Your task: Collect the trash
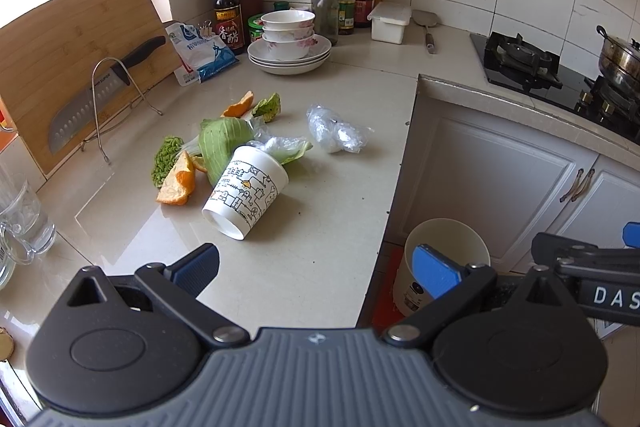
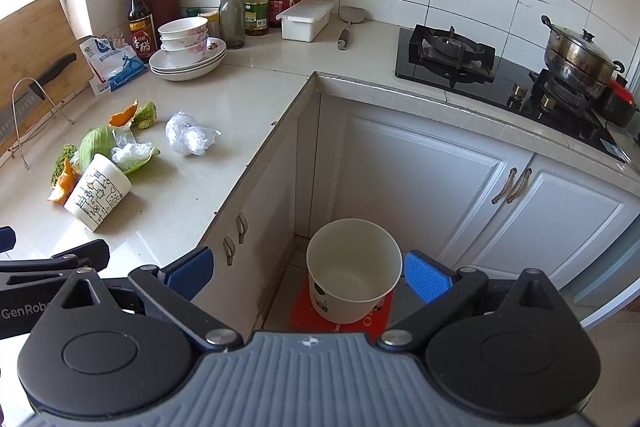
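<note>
From the left wrist view, the left gripper [image 1: 316,269] hangs over the countertop [image 1: 320,227] with its fingers spread wide and nothing between them. Ahead lie a tipped paper cup [image 1: 246,193], cabbage leaves [image 1: 222,143], orange peel [image 1: 178,181] and a crumpled plastic bag [image 1: 338,133]. The white bin [image 1: 444,245] stands on the floor below the counter edge.

From the right wrist view, the right gripper [image 2: 308,273] is likewise spread and empty, above the bin [image 2: 354,269], which stands on a red box [image 2: 304,311]. The scraps sit well apart, left on the countertop [image 2: 192,195].
</note>
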`<state>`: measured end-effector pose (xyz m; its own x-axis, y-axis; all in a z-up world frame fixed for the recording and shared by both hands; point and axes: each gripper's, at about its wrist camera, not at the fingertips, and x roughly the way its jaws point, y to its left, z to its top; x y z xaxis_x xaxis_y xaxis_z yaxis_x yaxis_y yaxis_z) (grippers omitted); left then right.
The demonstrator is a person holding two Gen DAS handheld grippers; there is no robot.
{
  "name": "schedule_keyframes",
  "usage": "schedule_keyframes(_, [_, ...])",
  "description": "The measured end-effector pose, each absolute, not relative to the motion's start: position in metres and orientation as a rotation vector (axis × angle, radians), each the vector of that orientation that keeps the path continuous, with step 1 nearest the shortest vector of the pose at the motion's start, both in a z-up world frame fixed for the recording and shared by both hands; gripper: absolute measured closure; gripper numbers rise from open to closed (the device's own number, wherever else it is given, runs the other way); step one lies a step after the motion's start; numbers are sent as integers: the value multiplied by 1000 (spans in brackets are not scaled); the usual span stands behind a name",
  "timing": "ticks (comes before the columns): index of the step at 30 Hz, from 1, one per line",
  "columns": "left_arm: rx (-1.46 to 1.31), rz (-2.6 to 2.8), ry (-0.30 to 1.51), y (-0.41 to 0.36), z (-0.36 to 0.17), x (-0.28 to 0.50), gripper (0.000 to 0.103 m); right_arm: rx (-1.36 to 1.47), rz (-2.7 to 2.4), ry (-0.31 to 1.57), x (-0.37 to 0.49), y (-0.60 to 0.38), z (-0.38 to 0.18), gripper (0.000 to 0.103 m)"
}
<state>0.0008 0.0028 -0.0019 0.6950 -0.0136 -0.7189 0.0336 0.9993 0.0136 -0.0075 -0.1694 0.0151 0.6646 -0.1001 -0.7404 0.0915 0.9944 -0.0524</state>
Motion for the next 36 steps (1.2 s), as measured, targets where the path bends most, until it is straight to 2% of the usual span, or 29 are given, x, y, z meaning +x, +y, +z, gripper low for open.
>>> schedule_keyframes(36, [26,-24,794,-3,4,2,1,-13,-92,824,-6,-174,18,0])
